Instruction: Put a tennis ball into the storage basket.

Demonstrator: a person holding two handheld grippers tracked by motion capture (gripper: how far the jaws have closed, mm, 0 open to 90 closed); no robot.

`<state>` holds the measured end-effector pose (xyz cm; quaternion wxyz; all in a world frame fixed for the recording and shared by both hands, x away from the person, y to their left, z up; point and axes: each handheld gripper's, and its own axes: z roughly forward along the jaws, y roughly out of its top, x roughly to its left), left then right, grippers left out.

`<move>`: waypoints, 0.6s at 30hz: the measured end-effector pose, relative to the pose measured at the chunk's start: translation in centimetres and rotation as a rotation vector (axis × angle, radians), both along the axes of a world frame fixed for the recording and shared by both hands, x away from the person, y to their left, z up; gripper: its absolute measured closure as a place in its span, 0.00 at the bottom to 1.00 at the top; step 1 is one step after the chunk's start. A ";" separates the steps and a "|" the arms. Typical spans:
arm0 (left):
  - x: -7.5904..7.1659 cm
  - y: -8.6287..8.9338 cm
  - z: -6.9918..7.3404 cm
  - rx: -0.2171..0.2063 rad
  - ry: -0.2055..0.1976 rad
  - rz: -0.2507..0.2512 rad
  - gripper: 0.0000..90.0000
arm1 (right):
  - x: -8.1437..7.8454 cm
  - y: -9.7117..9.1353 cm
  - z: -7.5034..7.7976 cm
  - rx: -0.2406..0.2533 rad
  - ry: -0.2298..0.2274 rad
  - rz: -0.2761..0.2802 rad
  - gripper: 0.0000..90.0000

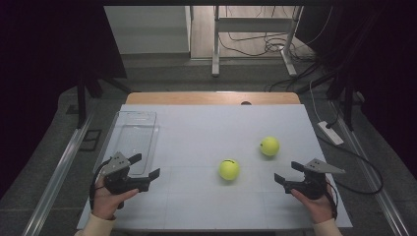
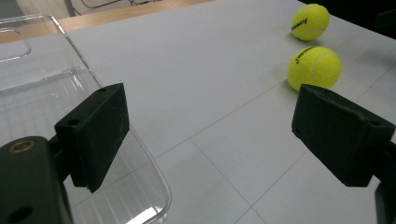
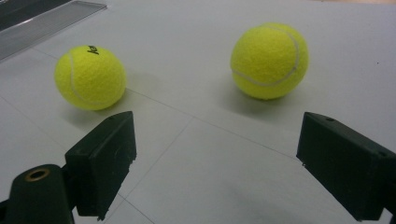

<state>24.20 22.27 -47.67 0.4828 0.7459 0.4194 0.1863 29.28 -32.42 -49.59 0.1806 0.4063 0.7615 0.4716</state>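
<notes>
Two yellow tennis balls lie on the white table: one near the middle (image 1: 229, 169) (image 2: 314, 67) (image 3: 90, 77), the other farther right and back (image 1: 269, 146) (image 2: 310, 21) (image 3: 270, 60). A person's left hand holds my left gripper (image 1: 146, 166) (image 2: 210, 135) at the front left, open and empty, just off the near corner of a clear plastic tray (image 1: 133, 140) (image 2: 37, 88). My right gripper (image 1: 286, 172) (image 3: 219, 158) is at the front right, open and empty, pointing left toward the balls, a short way from both.
The clear tray's edge (image 3: 51, 18) lies along the table's left side and holds nothing. A wooden strip (image 1: 211, 98) borders the table's far edge. Cables and a white frame (image 1: 255, 29) stand on the floor beyond, and a power strip (image 1: 330, 132) lies off the right side.
</notes>
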 end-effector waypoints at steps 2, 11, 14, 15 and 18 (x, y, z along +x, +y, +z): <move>0.1 -0.2 0.0 0.002 0.002 -0.002 0.14 | 0.0 0.0 0.0 -0.001 0.000 0.000 0.13; 0.4 -0.8 0.2 0.001 0.005 -0.022 0.14 | -0.2 0.1 -0.1 -0.005 0.000 -0.001 0.13; 0.5 -1.0 0.3 -0.004 0.007 -0.027 0.14 | -0.2 0.2 -0.1 -0.009 -0.001 -0.001 0.13; 0.6 -1.0 0.3 -0.003 0.010 -0.029 0.14 | -0.2 0.2 -0.1 -0.009 0.000 0.000 0.13; 0.8 -1.2 0.3 -0.002 0.016 -0.029 0.14 | -0.2 0.2 -0.2 -0.011 0.003 0.000 0.13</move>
